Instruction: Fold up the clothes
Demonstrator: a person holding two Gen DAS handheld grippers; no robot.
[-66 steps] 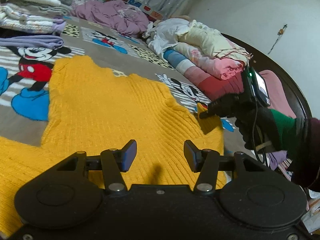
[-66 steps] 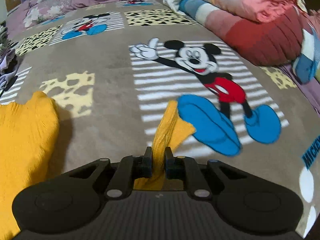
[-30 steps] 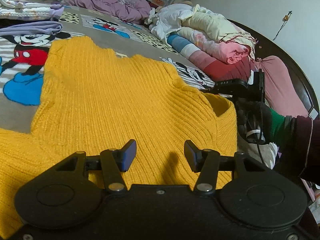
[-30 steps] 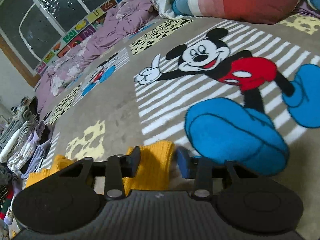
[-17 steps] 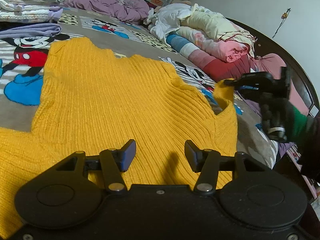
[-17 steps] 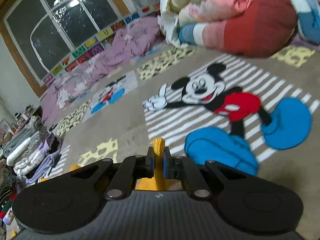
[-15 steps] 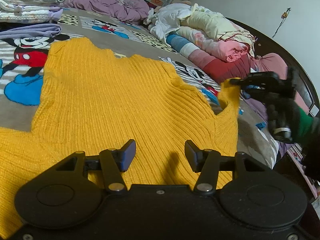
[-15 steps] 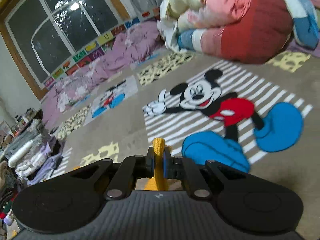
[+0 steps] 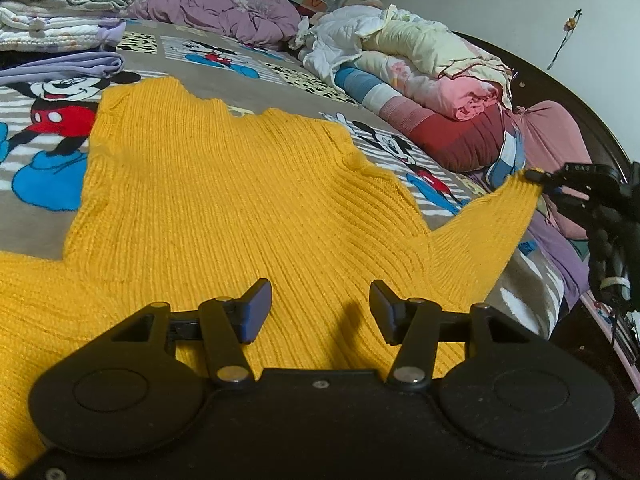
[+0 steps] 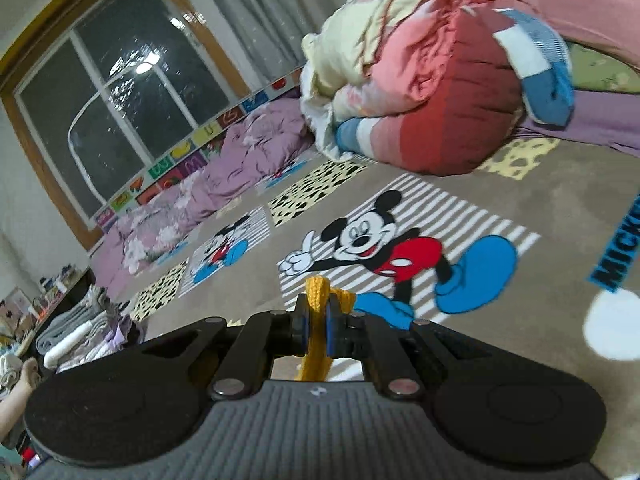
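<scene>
A yellow ribbed knit sweater (image 9: 248, 200) lies spread flat on the Mickey Mouse blanket (image 9: 280, 76). My left gripper (image 9: 320, 310) is open and empty, hovering just above the sweater's near part. My right gripper (image 10: 317, 326) is shut on the end of the sweater's sleeve (image 10: 318, 320) and holds it up off the bed. In the left wrist view the right gripper (image 9: 538, 178) is at the far right, with the sleeve (image 9: 492, 220) stretched out and lifted toward it.
Rolled quilts and pillows (image 9: 432, 80) lie along the right side of the bed. Stacks of folded clothes (image 9: 52, 12) stand at the far left. A purple duvet (image 9: 224, 8) lies at the back below a window (image 10: 120, 92). The bed's dark edge (image 9: 600, 332) is at right.
My right gripper let go, shut again on the sleeve end, then lifted it and pulled it outward to the right, so the sleeve now stretches out. My left gripper has stayed open over the sweater.
</scene>
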